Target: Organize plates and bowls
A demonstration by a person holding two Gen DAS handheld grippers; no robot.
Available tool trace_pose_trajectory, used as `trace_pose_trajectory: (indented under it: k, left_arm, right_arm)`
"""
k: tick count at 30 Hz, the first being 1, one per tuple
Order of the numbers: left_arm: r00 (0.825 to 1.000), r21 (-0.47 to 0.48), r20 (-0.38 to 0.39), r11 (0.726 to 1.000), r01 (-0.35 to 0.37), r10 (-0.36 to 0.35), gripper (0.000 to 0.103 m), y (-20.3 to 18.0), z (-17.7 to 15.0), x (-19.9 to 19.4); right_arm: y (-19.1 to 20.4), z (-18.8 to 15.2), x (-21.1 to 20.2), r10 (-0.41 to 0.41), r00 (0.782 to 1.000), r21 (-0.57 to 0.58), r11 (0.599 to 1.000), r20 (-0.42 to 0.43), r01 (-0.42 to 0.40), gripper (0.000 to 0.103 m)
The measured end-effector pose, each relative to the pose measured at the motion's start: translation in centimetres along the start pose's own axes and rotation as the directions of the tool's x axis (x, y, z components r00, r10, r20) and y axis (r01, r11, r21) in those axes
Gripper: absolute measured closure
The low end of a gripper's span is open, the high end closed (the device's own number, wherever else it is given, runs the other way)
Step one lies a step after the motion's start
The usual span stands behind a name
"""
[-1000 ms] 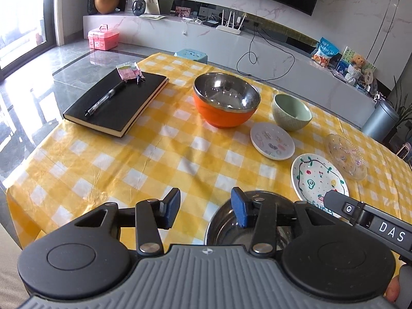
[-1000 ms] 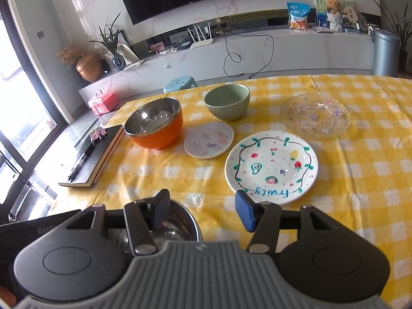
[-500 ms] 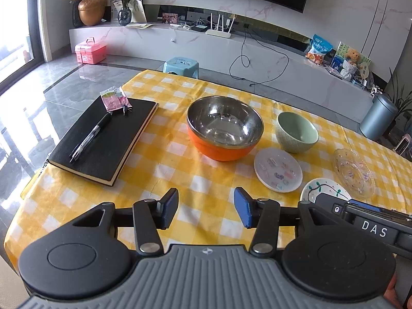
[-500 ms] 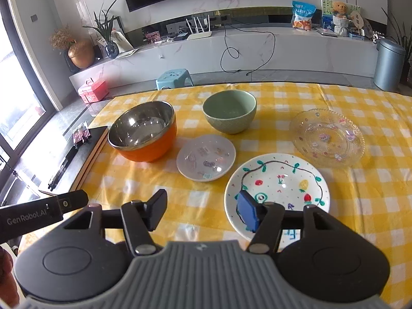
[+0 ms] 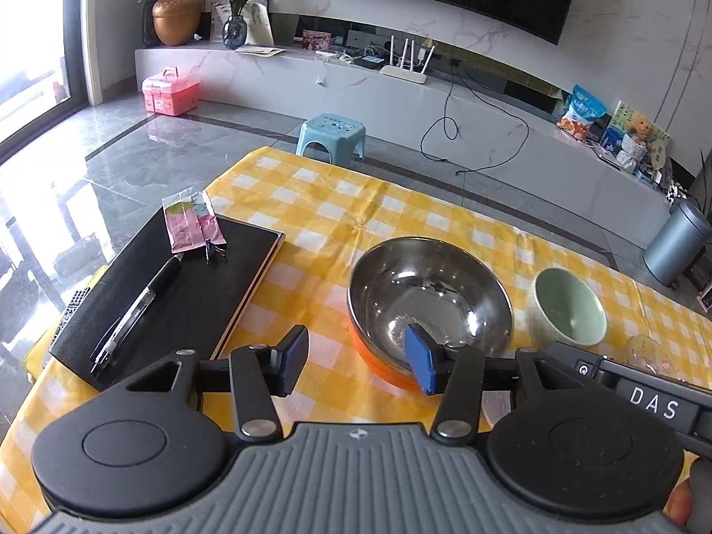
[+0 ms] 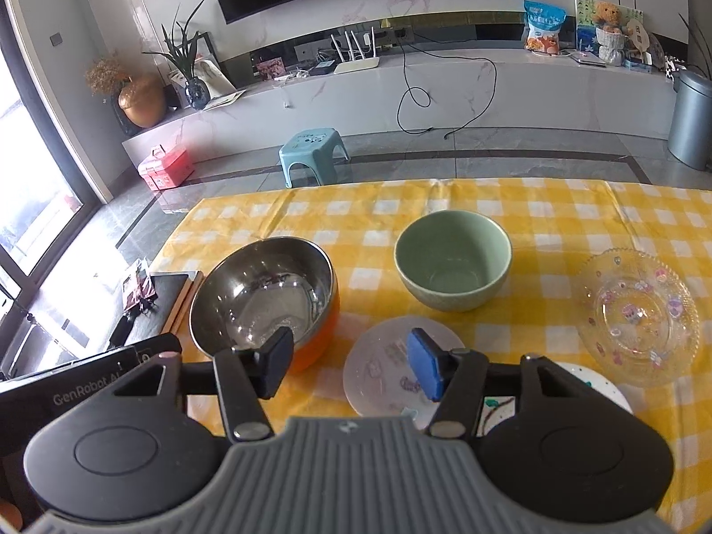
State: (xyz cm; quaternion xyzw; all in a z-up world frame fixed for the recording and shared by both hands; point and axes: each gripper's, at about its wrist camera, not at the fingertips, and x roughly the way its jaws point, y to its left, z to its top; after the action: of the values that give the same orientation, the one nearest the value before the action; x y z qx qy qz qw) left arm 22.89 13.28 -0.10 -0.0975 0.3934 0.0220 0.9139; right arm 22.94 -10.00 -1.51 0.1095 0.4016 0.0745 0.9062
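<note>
An orange bowl with a steel inside (image 5: pixel 427 298) (image 6: pixel 262 293) stands mid-table on the yellow checked cloth. A green bowl (image 5: pixel 569 307) (image 6: pixel 451 260) stands to its right. A small white plate (image 6: pixel 382 369), a clear glass plate (image 6: pixel 636 316) and part of a painted plate (image 6: pixel 592 382) lie nearer the front. My left gripper (image 5: pixel 356 360) is open and empty, its right finger over the orange bowl's near rim. My right gripper (image 6: pixel 351 362) is open and empty above the small white plate.
A black notebook (image 5: pixel 178 298) with a pen (image 5: pixel 133 311) and a pink packet (image 5: pixel 191 222) lies at the table's left. The far table edge (image 6: pixel 400 187) drops to a tiled floor with a blue stool (image 6: pixel 311 151). The other gripper's body shows at each view's side.
Both grippers have risen and moved forward over the table. The steel bowl near the front edge has dropped out of view. Both stay open.
</note>
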Motion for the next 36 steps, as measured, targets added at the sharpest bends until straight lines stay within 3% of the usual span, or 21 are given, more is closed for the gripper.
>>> trace_pose_trajectory:
  k: [12, 20, 24, 30, 36]
  left_arm:
    - [0.997, -0.055, -0.073, 0.998, -0.013, 0.009, 0.047, 0.3, 1.1, 5.3]
    - [0.992, -0.023, -0.125, 1.000, -0.021, 0.018, 0.081, -0.6, 0.4, 6.6]
    - [0.993, 0.003, -0.116, 1.000, -0.017, 0.018, 0.085, -1.0, 0.2, 6.3]
    - [0.993, 0.002, -0.119, 1.000, -0.027, 0.027, 0.088, -0.9, -0.2, 4.7]
    - [0.994, -0.001, -0.103, 0.999, -0.047, 0.047, 0.089, -1.4, -1.2, 0.5]
  right_arm:
    - [1.2, 1.1, 5.8, -0.027, 0.997, 0.039, 0.999, -0.072, 0.030, 0.063]
    - [1.0, 1.0, 7.1, 0.003, 0.996, 0.061, 0.998, -0.089, 0.002, 0.077]
    - [1.3, 0.8, 6.9, 0.019, 0.996, 0.062, 0.998, -0.090, -0.014, 0.090]
    - [1.2, 0.6, 5.5, 0.030, 0.995, 0.082, 0.996, -0.091, -0.023, 0.093]
    - [1.2, -0.4, 1.7, 0.053, 0.995, 0.083, 0.995, -0.088, -0.046, 0.095]
